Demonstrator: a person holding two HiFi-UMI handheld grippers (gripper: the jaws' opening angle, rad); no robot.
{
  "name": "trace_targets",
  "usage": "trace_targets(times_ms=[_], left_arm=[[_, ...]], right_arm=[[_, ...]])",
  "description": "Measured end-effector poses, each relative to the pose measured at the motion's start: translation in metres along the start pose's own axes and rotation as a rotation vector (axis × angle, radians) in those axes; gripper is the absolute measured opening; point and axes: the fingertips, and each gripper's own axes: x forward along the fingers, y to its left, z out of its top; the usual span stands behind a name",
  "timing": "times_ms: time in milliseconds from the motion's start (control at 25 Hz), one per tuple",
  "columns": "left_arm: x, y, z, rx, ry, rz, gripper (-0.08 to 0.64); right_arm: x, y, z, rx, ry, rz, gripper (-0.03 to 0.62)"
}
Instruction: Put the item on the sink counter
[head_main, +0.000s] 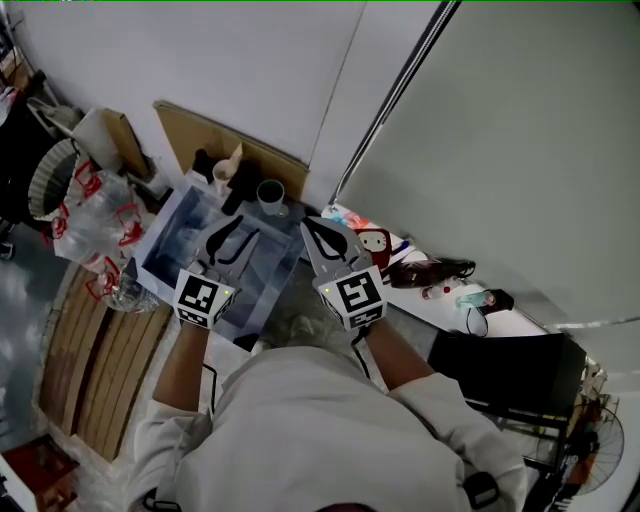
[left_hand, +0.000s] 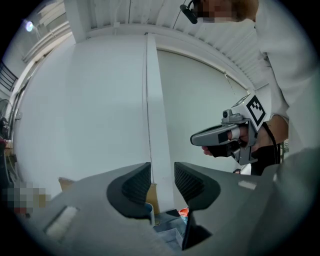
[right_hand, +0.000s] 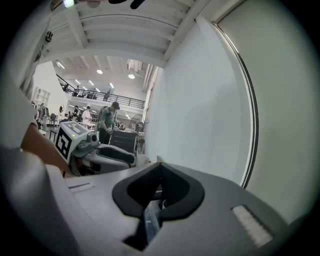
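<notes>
I hold both grippers up in front of the white wall, above a steel sink (head_main: 178, 236). My left gripper (head_main: 231, 236) (left_hand: 162, 174) is open, with a narrow gap between its ribbed pads and nothing in it. My right gripper (head_main: 318, 230) (right_hand: 159, 169) is shut, its tips meeting, and it holds nothing that I can see. On the counter behind the sink stand a grey cup (head_main: 270, 195) and a cream bottle (head_main: 228, 168). To the right lie a red-and-white pack (head_main: 373, 243), a dark brown bottle (head_main: 425, 270) and a teal item (head_main: 474, 298).
Clear plastic bags with red print (head_main: 95, 215) and a mesh basket (head_main: 50, 175) crowd the left side. Cardboard (head_main: 205, 138) leans on the wall behind the sink. Wooden slats (head_main: 90, 365) cover the floor at left. A black box (head_main: 505, 368) stands at the right.
</notes>
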Motion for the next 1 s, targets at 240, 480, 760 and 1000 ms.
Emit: trace_targets(times_ms=[240, 480, 760, 1000], left_arm=[[-0.008, -0.004, 0.01, -0.009, -0.012, -0.017, 0.107], [-0.017, -0.004, 0.023, -0.001, -0.041, -0.006, 0.004], [-0.02, -0.001, 0.024, 0.005, -0.042, 0.012, 0.003], [-0.02, -0.003, 0.028, 0.011, -0.047, 0.015, 0.003]], right_arm=[[-0.003, 0.005, 0.002, 0.003, -0.003, -0.002, 0.005], [-0.007, 0.01, 0.004, 0.009, -0.009, 0.0, 0.005], [-0.01, 0.012, 0.004, 0.009, -0.008, -0.01, 0.005], [-0.015, 0.009, 0.004, 0.009, -0.009, -0.02, 0.005]])
